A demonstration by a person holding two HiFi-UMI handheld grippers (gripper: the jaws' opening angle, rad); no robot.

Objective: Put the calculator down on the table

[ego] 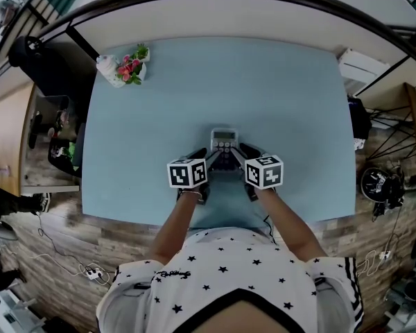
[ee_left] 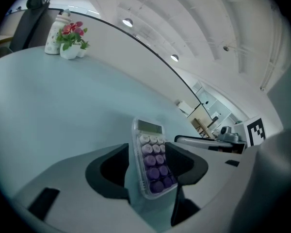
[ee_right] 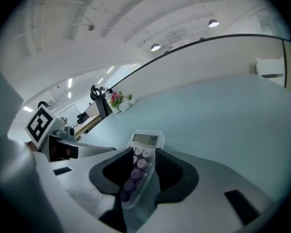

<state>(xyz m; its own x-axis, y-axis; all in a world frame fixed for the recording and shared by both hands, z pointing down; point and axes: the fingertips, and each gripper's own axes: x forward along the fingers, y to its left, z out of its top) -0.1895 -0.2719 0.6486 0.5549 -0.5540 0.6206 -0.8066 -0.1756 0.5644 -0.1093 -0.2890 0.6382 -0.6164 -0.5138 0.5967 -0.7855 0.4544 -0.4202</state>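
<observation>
In the head view the calculator (ego: 223, 141) is seen near the table's (ego: 277, 103) front edge; in the left gripper view the left tongs (ee_left: 146, 150) are spread open around it; in the right gripper view it is gripped by the right tongs (ee_right: 144, 155).

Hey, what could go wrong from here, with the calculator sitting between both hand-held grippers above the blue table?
1. The calculator sits tilted between the jaws of the right hand-held gripper, which seem to pinch it. It may twist or slip out and drop onto the table.
2. The left hand-held gripper stands open around the same calculator. As it pulls away, a jaw could snag the calculator and knock it loose.
</observation>
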